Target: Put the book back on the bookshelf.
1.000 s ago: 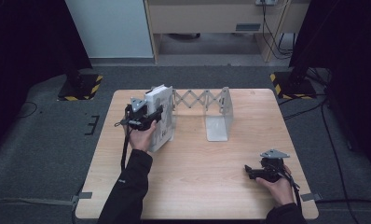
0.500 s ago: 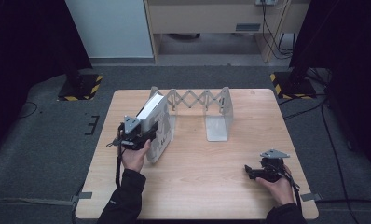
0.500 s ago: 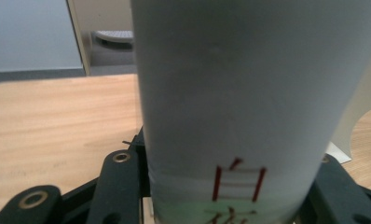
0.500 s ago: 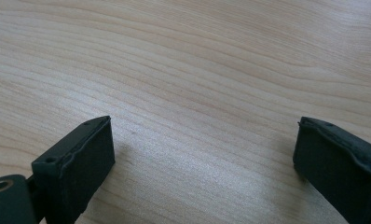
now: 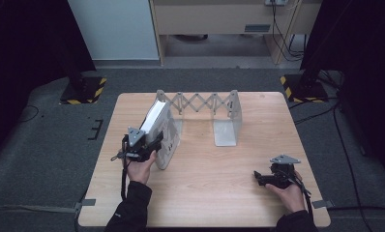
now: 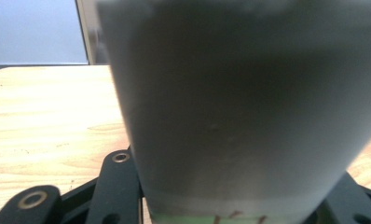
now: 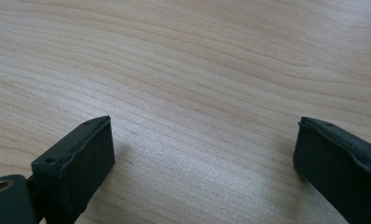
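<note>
The book (image 5: 157, 126) was held tight by the left gripper (image 5: 141, 146), tilted at the rack (image 5: 200, 104)'s end, and could have slipped and fallen flat, while the right gripper (image 5: 273, 178) was kept wide open, with nothing in it.

A person's two forearms in dark sleeves reach in from the near edge. The left hand (image 5: 141, 169) holds the left gripper (image 5: 154, 144) raised and pointing forward, its jaws clamped on something wide. Well apart on the other side, the right hand (image 5: 288, 191) rests low, its right gripper (image 5: 256, 177) pointing left with jaws spread wide and nothing between them
</note>
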The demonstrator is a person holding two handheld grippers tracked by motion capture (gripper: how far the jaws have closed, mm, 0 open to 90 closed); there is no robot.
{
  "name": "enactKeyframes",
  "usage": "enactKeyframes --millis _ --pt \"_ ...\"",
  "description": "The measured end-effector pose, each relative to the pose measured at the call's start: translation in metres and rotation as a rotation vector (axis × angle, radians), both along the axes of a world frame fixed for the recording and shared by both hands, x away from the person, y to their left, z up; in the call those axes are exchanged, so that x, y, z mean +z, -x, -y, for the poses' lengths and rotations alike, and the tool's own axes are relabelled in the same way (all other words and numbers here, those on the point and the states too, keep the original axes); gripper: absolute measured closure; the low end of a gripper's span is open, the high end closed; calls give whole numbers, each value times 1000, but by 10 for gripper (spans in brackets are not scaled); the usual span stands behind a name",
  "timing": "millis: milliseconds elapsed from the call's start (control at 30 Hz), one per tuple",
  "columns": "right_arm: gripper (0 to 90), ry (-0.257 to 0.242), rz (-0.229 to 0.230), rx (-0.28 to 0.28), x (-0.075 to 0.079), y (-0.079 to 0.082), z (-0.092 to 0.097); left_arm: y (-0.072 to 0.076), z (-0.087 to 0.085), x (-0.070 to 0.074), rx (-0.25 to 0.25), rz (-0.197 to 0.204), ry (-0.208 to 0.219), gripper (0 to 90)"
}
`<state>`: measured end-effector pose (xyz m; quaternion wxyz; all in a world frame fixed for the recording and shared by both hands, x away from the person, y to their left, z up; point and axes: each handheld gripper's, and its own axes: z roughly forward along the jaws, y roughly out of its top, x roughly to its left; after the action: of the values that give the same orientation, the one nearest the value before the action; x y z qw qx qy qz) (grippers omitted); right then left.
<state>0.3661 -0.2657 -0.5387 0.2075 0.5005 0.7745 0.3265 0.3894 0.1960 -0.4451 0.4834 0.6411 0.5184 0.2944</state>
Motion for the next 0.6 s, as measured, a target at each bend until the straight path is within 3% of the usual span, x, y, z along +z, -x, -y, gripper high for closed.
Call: enactKeyframes --millis 600 --pt "55 0 0 0 0 0 0 -21 20 -6 47 60 -21 515"
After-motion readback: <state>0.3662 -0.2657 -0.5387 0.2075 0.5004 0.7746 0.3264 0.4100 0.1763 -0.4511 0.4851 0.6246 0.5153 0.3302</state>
